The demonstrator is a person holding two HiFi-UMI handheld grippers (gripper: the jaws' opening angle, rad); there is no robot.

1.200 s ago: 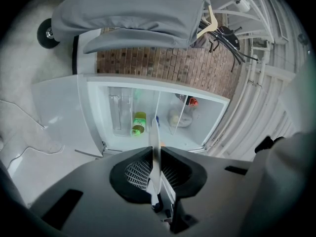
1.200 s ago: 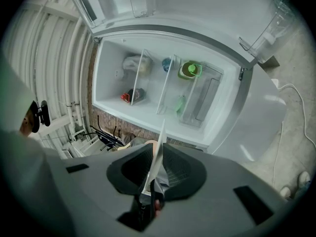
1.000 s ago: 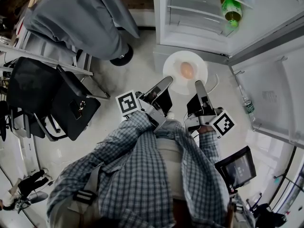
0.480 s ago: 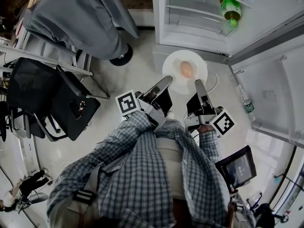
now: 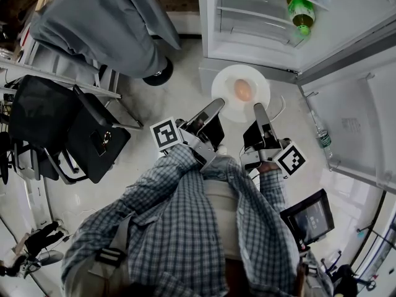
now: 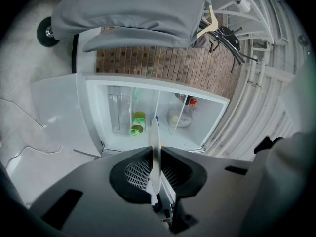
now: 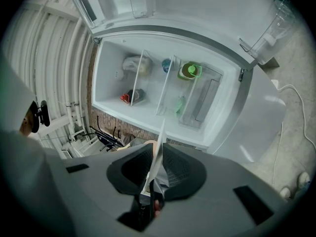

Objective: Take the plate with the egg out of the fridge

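A white plate (image 5: 224, 85) with a brown egg (image 5: 244, 91) on it is held level in front of the open fridge (image 5: 247, 23), outside its shelves. My left gripper (image 5: 218, 106) is shut on the plate's near left rim and my right gripper (image 5: 259, 108) is shut on its near right rim. In the left gripper view the plate (image 6: 155, 152) shows edge-on between the two dark jaws, and the right gripper view shows the plate (image 7: 158, 154) edge-on the same way, with the fridge interior beyond.
A green bottle (image 5: 301, 12) lies on a fridge shelf, and the fridge door (image 5: 365, 129) stands open at the right. A person in grey (image 5: 111, 23) stands at the left, behind a black chair (image 5: 62, 129). A white cable (image 5: 281, 107) lies on the floor.
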